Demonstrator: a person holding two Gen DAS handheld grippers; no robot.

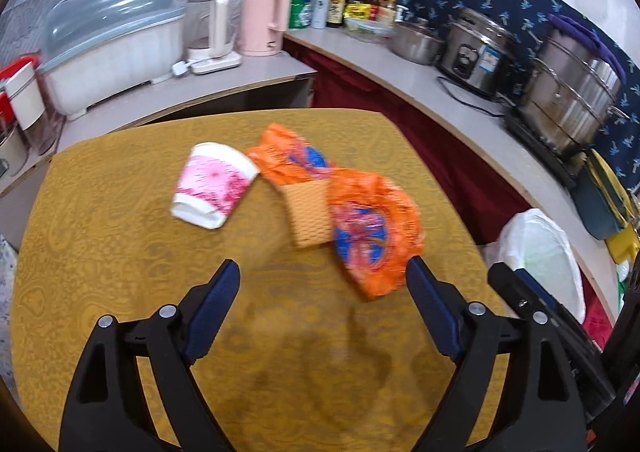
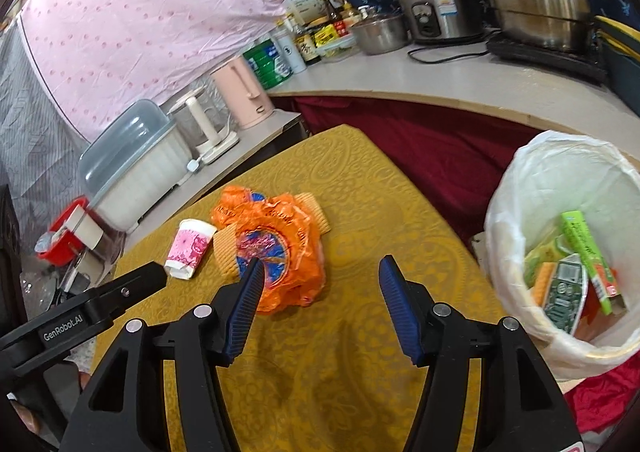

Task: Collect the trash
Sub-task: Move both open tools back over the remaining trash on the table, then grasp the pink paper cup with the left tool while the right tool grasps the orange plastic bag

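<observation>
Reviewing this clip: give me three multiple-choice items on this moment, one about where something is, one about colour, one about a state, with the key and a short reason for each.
1. Where does the paper cup lie?
A. In the bin
B. On the yellow tablecloth, left of the orange wrapper in the left wrist view
C. On the counter beside the kettles

2. What colour is the pattern on the cup?
A. Green
B. Blue
C. Pink

3. How does the left gripper stand?
A. Open, nothing between its fingers
B. Shut on the cup
C. Shut on the wrapper

Key:
1 B, the cup lies on its side on the cloth next to the wrapper.
2 C, pink print on white.
3 A, its blue pads are far apart over bare cloth.
</observation>
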